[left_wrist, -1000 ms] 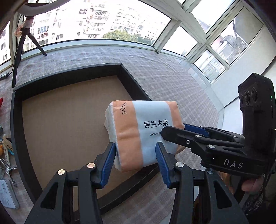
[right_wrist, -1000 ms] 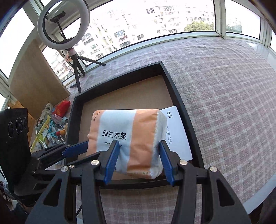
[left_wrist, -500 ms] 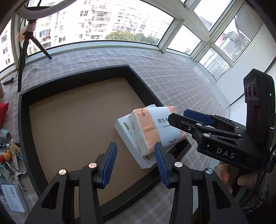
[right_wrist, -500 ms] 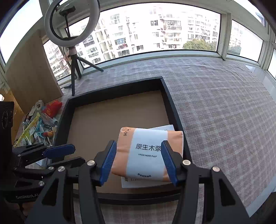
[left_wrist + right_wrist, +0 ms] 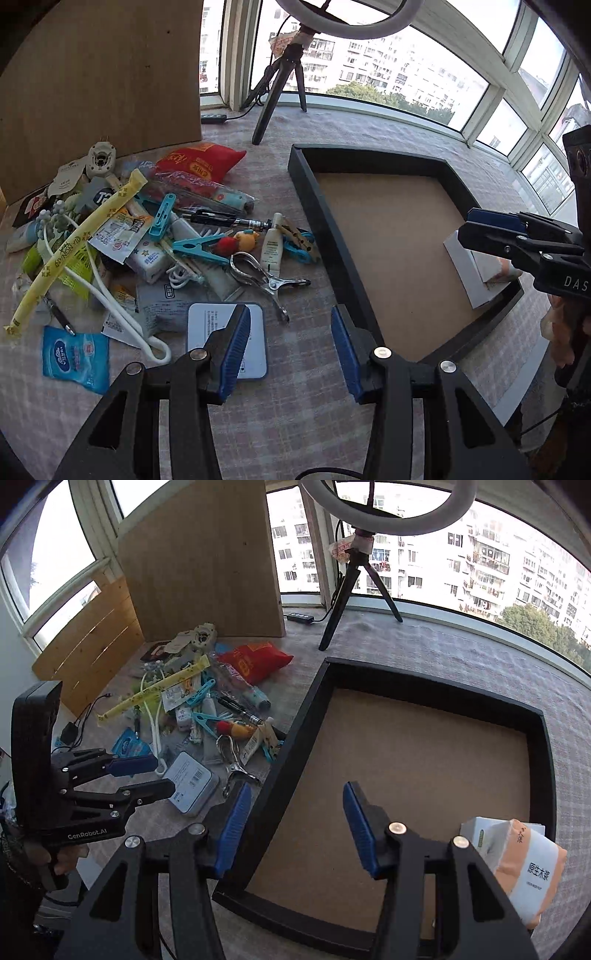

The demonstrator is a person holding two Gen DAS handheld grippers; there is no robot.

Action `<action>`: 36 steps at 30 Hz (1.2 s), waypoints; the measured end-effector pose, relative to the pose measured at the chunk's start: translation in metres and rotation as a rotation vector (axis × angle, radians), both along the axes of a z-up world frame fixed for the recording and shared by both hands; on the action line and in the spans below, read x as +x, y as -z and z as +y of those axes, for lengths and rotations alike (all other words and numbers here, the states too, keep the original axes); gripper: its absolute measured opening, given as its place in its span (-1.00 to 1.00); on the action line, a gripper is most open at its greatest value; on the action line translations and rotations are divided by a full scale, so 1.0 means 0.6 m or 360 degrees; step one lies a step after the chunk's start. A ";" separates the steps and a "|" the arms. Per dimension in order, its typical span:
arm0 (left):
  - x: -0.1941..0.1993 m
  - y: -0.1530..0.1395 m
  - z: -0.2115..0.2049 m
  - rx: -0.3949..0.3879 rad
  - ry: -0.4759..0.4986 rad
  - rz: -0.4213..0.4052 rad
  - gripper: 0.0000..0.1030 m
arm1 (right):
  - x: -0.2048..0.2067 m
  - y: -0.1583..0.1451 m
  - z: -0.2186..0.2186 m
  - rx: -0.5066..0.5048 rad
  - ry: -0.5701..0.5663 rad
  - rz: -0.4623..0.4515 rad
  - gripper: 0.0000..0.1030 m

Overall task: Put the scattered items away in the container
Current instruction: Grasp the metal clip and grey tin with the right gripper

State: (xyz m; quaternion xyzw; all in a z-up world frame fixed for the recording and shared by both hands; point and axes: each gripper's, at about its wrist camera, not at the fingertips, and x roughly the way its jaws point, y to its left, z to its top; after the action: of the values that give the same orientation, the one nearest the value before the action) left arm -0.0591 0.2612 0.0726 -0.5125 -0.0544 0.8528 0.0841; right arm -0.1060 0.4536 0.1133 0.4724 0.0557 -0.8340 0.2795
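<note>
The black tray (image 5: 317, 195) with a brown floor lies on the checked cloth; it also shows in the right wrist view (image 5: 436, 698). An orange and blue tissue pack (image 5: 528, 867) lies on a white box (image 5: 465, 273) in the tray's near right corner. A pile of scattered items (image 5: 147, 236) lies left of the tray: clips, tubes, sachets, a pen. My left gripper (image 5: 288, 354) is open and empty above a white and blue tin (image 5: 240, 332) beside the tray. My right gripper (image 5: 295, 830) is open and empty over the tray's left wall.
A ring light tripod (image 5: 280, 85) stands behind the tray near the window. A wooden board (image 5: 99, 74) stands behind the pile. A red snack bag (image 5: 199, 162) and metal tongs (image 5: 258, 273) lie in the pile. The table edge runs near the tray's right side.
The tissue pack was let go and now lies on the white box in the tray. Both grippers opened and swung left toward the pile of items.
</note>
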 end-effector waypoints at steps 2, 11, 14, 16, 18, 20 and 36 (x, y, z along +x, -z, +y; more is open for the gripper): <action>0.007 0.018 -0.026 0.0011 -0.0047 -0.0044 -0.01 | -0.010 0.011 -0.047 0.0052 -0.0119 -0.0030 -0.02; 0.005 0.079 -0.026 -0.0103 -0.0040 -0.0114 0.14 | -0.064 0.090 -0.184 0.0254 -0.0415 -0.0192 -0.27; -0.002 0.087 -0.024 -0.0112 -0.0070 -0.0111 0.15 | -0.071 0.110 -0.211 0.0301 -0.0479 -0.0213 -0.27; -0.005 0.090 -0.021 -0.0121 -0.0077 -0.0104 0.16 | -0.077 0.121 -0.224 0.0343 -0.0499 -0.0208 -0.27; -0.009 0.094 -0.021 -0.0105 -0.0099 -0.0108 0.17 | -0.084 0.133 -0.233 0.0345 -0.0509 -0.0244 -0.27; -0.012 0.097 -0.025 -0.0087 -0.0124 -0.0100 0.17 | -0.093 0.140 -0.237 0.0323 -0.0503 -0.0268 -0.27; -0.023 0.128 -0.002 -0.0178 -0.0100 -0.0181 0.41 | -0.115 0.171 -0.243 0.0381 -0.0530 -0.0361 -0.59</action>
State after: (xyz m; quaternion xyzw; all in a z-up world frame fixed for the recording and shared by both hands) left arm -0.0727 0.2599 -0.0041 -0.5620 -0.0275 0.8263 0.0254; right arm -0.1752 0.3078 0.0107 0.5771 0.1996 -0.7055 0.3597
